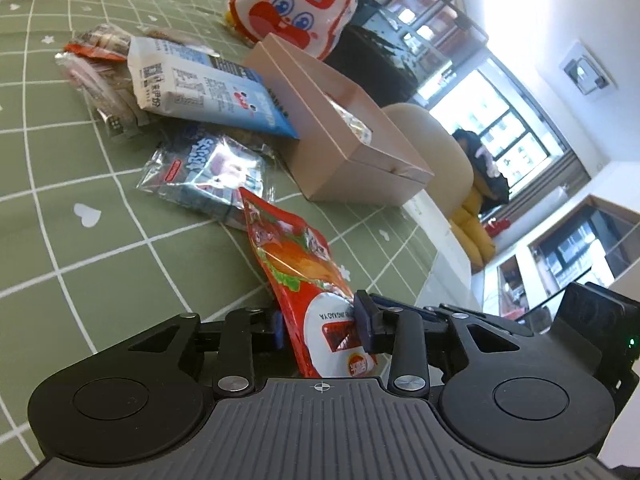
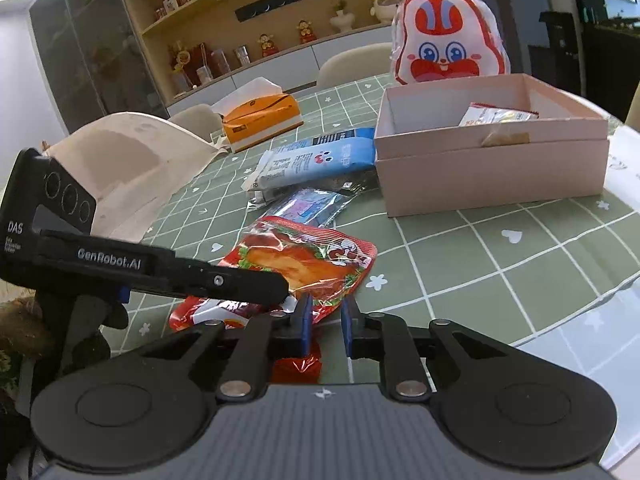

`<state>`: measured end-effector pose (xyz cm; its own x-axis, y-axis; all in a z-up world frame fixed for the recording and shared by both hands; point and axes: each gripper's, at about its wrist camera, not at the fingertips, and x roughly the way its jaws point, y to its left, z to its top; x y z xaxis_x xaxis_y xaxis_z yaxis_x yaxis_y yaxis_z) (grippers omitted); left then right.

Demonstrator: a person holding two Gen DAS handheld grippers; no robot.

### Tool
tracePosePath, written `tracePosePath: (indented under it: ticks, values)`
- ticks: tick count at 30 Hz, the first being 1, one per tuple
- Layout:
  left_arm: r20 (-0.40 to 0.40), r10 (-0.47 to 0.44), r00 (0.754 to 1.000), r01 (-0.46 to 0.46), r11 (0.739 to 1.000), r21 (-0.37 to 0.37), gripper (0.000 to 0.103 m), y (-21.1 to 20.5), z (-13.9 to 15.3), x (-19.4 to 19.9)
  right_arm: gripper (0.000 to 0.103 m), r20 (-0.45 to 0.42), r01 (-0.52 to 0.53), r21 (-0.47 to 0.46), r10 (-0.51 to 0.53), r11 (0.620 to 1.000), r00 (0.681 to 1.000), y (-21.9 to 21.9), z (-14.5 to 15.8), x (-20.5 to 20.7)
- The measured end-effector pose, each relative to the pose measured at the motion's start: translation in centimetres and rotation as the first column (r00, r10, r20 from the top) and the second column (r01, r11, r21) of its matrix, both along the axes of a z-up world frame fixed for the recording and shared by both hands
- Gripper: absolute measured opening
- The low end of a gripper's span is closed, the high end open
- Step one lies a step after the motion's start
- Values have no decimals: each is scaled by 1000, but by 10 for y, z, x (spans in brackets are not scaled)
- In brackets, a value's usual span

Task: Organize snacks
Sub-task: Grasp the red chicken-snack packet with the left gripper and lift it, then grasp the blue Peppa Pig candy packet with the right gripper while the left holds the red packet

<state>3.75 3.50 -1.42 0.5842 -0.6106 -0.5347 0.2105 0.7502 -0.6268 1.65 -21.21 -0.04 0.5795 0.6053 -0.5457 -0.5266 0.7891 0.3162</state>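
Both grippers on the red snack packet (image 2: 304,264) near the front edge of the tablecloth (image 2: 500,264). Left gripper (image 1: 324,326) grasps its white-label end, lifted upright. Right gripper (image 2: 325,320) clenched on the packet's near corner. Pink box (image 2: 492,176) behind, one packet inside; blue bag (image 2: 320,160) beside it

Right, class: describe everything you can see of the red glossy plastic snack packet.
The red glossy plastic snack packet is a flat, crinkled pouch printed with roast meat on green leaves, with a white round label at one end. The left gripper clamps that label end and the right gripper pinches its near edge. It sits above the green checked tablecloth, near a clear-wrapped blue snack pack.
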Motion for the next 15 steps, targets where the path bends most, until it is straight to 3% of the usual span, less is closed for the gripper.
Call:
tracePosePath:
  ticks: [2,4,6,7,12,15]
  values:
    - [16,5,1000,-5,1000,16,36,2,1,-4,19,12,13,2,-13,1000,1000,-2,2,1]
    - [28,14,1000,-15,1000,26,36,7,3,-10,31,23,51,-2,-51,999,998,-1,7,3]
    - [42,26,999,-27,999,33,34,16,7,-18,62,25,94,-2,-94,996,995,1,12,9]
    - [55,43,998,-45,998,42,33,25,9,-24,66,26,117,2,-117,993,993,3,14,12]
    - [115,192,975,-205,973,105,33,70,18,-53,69,-31,106,-21,-106,994,994,42,18,33]
    - [99,260,961,-268,960,77,33,96,15,-63,69,-59,77,-71,-81,995,995,76,16,46]
